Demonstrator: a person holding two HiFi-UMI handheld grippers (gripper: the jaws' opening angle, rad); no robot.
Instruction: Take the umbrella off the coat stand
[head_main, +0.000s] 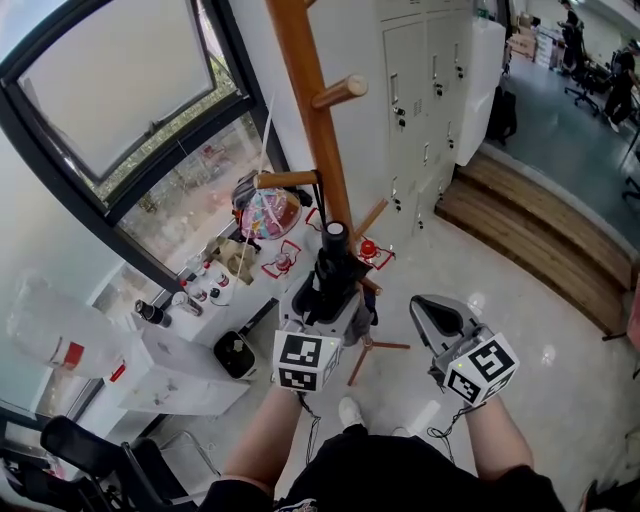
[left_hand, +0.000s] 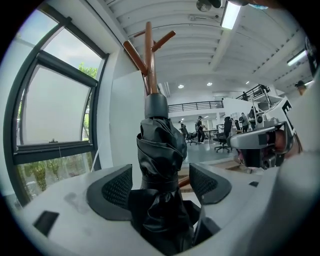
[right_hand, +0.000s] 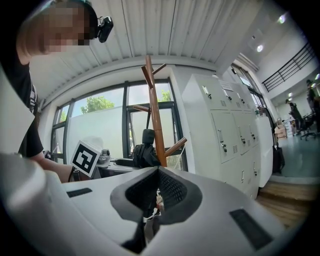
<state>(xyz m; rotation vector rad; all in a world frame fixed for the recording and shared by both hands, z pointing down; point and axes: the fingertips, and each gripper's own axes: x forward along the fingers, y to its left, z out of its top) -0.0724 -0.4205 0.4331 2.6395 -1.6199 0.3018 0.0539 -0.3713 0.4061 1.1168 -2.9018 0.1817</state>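
A folded black umbrella (head_main: 333, 268) stands upright beside the wooden coat stand (head_main: 308, 95). Its thin strap runs up to a short peg (head_main: 285, 180) on the pole. My left gripper (head_main: 325, 292) is shut on the umbrella (left_hand: 160, 155), whose black fabric fills the space between the two ribbed pads (left_hand: 116, 189), just under the stand's pole (left_hand: 148, 55). My right gripper (head_main: 428, 308) hovers to the right of the stand, shut and with nothing in it. From the right gripper (right_hand: 159, 172) view, the umbrella (right_hand: 145, 152) hangs against the pole (right_hand: 156, 125).
White lockers (head_main: 430, 90) stand behind the coat stand. A white desk (head_main: 190, 370) with small bottles lies at the left under a large window (head_main: 120, 90). A colourful bag (head_main: 268, 212) hangs on the stand. A wooden step (head_main: 530, 230) rises at the right.
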